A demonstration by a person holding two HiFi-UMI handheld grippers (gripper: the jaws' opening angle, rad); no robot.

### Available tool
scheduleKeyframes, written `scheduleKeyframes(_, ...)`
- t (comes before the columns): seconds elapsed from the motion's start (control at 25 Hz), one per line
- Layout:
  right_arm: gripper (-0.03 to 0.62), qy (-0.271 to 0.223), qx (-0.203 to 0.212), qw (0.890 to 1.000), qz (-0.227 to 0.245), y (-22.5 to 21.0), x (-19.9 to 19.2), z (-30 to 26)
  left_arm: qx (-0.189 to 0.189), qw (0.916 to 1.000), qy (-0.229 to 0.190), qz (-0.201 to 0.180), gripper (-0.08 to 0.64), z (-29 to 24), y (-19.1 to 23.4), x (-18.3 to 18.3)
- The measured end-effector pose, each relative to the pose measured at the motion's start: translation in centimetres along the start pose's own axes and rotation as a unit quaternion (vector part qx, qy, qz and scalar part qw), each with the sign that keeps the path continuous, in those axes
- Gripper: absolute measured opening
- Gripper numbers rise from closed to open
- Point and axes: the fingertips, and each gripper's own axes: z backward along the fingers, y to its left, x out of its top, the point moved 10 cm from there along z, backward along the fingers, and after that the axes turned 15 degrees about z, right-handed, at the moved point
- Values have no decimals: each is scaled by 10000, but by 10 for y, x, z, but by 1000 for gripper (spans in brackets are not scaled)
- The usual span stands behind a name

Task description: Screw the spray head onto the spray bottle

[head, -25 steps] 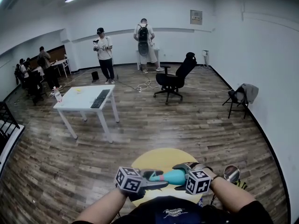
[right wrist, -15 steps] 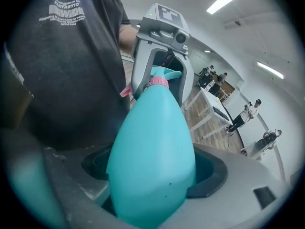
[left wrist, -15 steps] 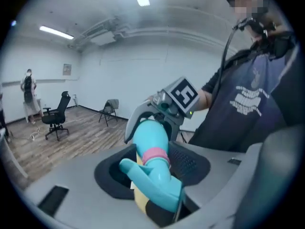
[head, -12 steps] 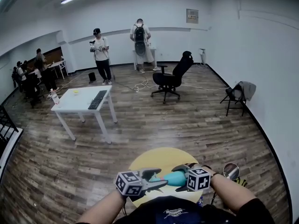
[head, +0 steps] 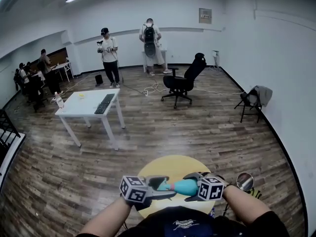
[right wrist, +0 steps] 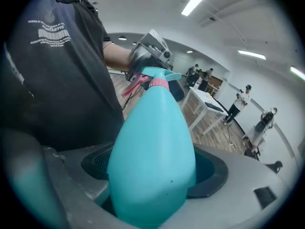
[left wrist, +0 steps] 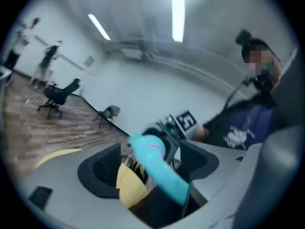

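Regrip on spray head (left wrist: 153,159), mid-screwing, above the yellow table (head: 168,166).
Right gripper (head: 193,183) clamps the teal spray bottle (right wrist: 152,161) by its body. Left gripper (head: 161,187) has just been opening its jaws, which stand wide around the head, pads off it. Best to close squarely near the pink collar (right wrist: 159,84), keep the axes aligned, then roll.

Right gripper (head: 194,187) clamps teal spray bottle (head: 183,187) lying level above yellow round table (head: 170,166), neck toward left gripper (head: 167,188), whose jaws have just been opening and now sit apart around the spray head (head: 162,184) at that neck.
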Motion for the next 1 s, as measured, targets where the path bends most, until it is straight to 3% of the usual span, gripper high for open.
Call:
scheduleKeyframes(0.08, 443, 332, 34, 9986, 403, -1, 4, -8, 337, 9916, 817, -939, 319, -24, -15, -5)
scheduleKeyframes(0.12, 442, 369, 75, 9983, 443, 0, 2, -10, 499, 9870, 1031, -1126, 291, -28, -17, -7)
scheduleKeyframes(0.24, 439, 277, 244, 9985, 398, 5, 1, -8, 749, 9757, 1487, -1423, 258, -30, -20, -14)
scheduleKeyframes(0.32, 436, 285, 280, 9983, 416, 5, 1, -9, 799, 9749, 1494, -1446, 265, -30, -20, -17)
scheduleKeyframes(0.44, 436, 243, 80, 9992, 301, 0, 0, -10, 673, 9926, 645, -780, 262, -19, -12, -12)
scheduleKeyframes(0.52, 437, 88, -195, 9997, -98, -6, -8, -7, 410, 9980, -434, 181, 298, 3, 2, -6)
scheduleKeyframes(0.56, 439, -18, -316, 9988, -380, -7, -15, -4, 220, 9915, -1023, 777, 360, 18, 11, -4)
scheduleKeyframes(0.64, 439, -156, -458, 9953, -840, -6, -30, 2, -106, 9636, -1989, 1782, 371, 49, 29, -2)
scheduleKeyframes(0.68, 439, -146, -482, 9944, -928, -4, -34, 4, -231, 9518, -2253, 2069, 383, 60, 35, -3)
scheduleKeyframes(0.72, 439, -78, -483, 9948, -890, -2, -35, 4, -314, 9469, -2325, 2196, 392, 64, 38, -3)
scheduleKeyframes(0.76, 439, 32, -468, 9962, -738, 0, -32, 3, -348, 9499, -2206, 2185, 402, 62, 37, -4)
scheduleKeyframes(0.84, 439, 260, -416, 9985, -228, 2, -14, -1, -259, 9734, -1437, 1763, 405, 38, 25, -7)
scheduleKeyframes(0.92, 439, 496, -353, 9977, 287, 0, 5, -8, 100, 9969, -213, 749, 406, 2, 7, -12)
scheduleKeyframes(0.96, 439, 646, -294, 9964, 472, -1, 9, -12, 415, 9985, 359, 88, 363, -13, -3, -14)
scheduleKeyframes(1.0, 439, 734, -200, 9955, 561, 0, 9, -16, 792, 9920, 815, -556, 299, -23, -11, -16)
